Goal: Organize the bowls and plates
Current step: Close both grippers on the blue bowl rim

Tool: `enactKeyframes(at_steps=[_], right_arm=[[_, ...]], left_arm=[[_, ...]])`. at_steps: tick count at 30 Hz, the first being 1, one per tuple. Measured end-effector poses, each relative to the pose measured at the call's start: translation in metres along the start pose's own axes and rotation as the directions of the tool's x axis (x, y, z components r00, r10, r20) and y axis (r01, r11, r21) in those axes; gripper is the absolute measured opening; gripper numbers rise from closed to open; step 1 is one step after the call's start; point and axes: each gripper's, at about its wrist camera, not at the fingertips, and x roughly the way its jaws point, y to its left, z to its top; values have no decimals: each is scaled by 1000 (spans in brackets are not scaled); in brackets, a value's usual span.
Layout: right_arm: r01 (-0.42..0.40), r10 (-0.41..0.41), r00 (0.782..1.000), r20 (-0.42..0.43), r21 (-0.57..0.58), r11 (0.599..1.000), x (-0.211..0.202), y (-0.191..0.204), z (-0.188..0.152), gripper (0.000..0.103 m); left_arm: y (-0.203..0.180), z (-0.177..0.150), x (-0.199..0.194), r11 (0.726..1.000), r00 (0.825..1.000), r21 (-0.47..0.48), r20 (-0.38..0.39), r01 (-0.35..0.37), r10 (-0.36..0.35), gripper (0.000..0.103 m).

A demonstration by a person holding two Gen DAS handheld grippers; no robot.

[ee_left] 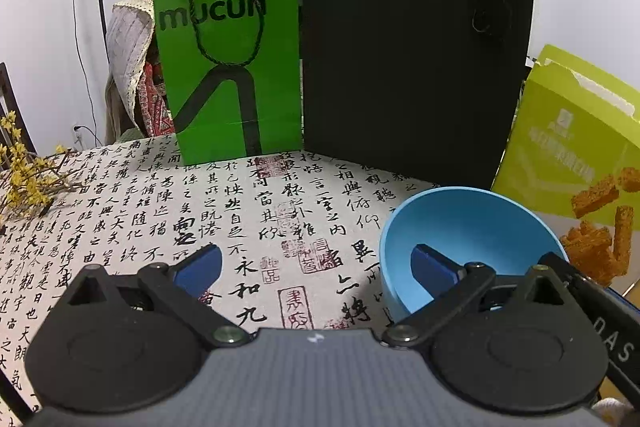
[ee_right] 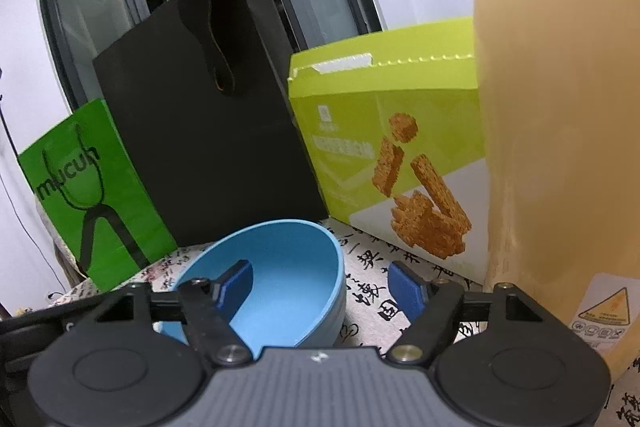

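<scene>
both my grippers, left gripper (ee_left: 316,267) and right gripper (ee_right: 320,287), gape wide around the blue bowl (ee_right: 280,279), released.

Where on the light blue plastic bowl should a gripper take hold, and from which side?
Probably the thin rim of the light blue plastic bowl, one finger inside and one outside the wall. It sits upright with its mouth open, and the open right gripper already straddles its right wall, so come from the near side.

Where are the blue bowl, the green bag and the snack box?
bowl (ee_right: 280,279), right wrist view, inner floor.
green bag (ee_left: 228,67), left wrist view, front face.
snack box (ee_right: 384,131), right wrist view, front panel.
</scene>
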Motion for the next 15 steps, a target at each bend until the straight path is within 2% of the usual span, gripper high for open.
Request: enactKeyframes(at_steps=[8, 15], right_arm=[[31, -31, 999, -21, 10, 999, 16, -1, -2, 63], [47, -47, 999, -25, -18, 999, 21, 6, -5, 55]], left_arm=[[-8, -5, 12, 1000, 1000, 13, -3, -11, 11, 101], [-12, -8, 17, 1000, 1000, 13, 0, -9, 9, 91]])
